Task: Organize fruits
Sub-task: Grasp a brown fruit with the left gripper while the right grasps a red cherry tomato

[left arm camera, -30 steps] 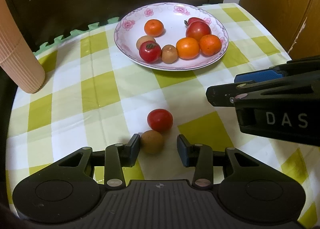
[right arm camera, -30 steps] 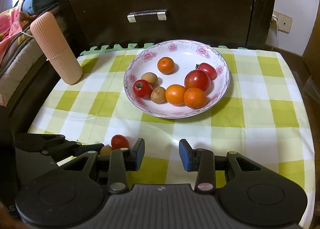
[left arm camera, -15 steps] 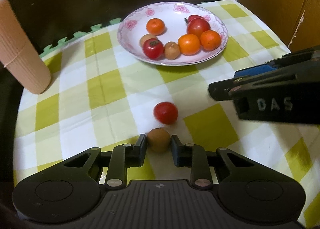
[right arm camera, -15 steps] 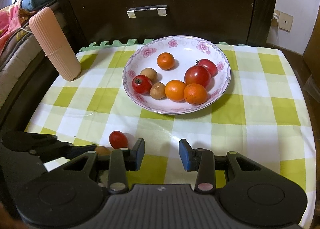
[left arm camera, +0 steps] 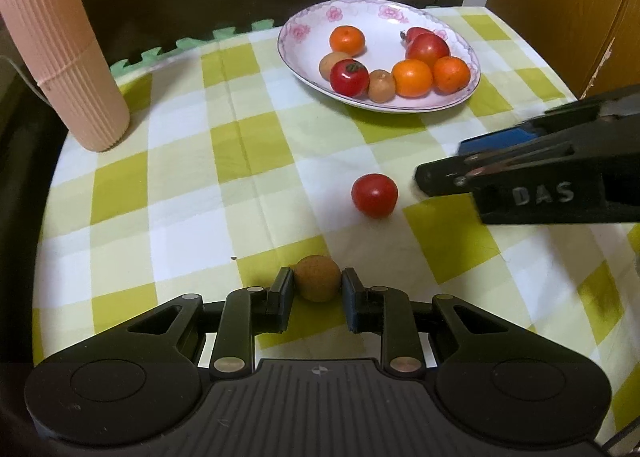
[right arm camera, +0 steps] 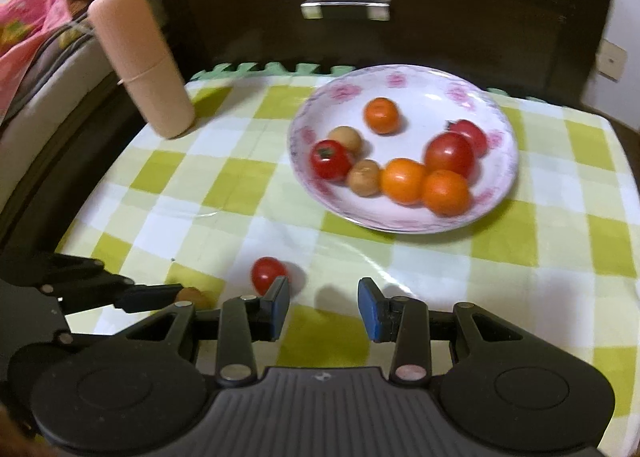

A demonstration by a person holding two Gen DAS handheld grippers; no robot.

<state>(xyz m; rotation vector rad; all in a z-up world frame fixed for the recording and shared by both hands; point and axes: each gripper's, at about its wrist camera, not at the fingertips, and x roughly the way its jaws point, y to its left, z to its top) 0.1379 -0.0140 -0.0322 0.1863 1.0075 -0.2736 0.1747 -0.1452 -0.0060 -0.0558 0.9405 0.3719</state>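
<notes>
Plate [left arm camera: 474, 69] — eight fruits in, well ahead of both sets of fingers. Brown fruit [left arm camera: 318, 278] — clamped in left gripper [left arm camera: 316, 289]. Red tomato [right arm camera: 267, 274] — loose on cloth, just left of right gripper [right arm camera: 323, 307], fingers spread, empty. Two left.

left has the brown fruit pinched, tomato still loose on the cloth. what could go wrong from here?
1. The left gripper holds the round brown fruit near the tips of its jaws; it could squirt out in transit.
2. The loose tomato sits on the cloth between both grippers; either could knock it rolling.
3. The plate is crowded at its near side, so a drop there may bump other fruit.
</notes>
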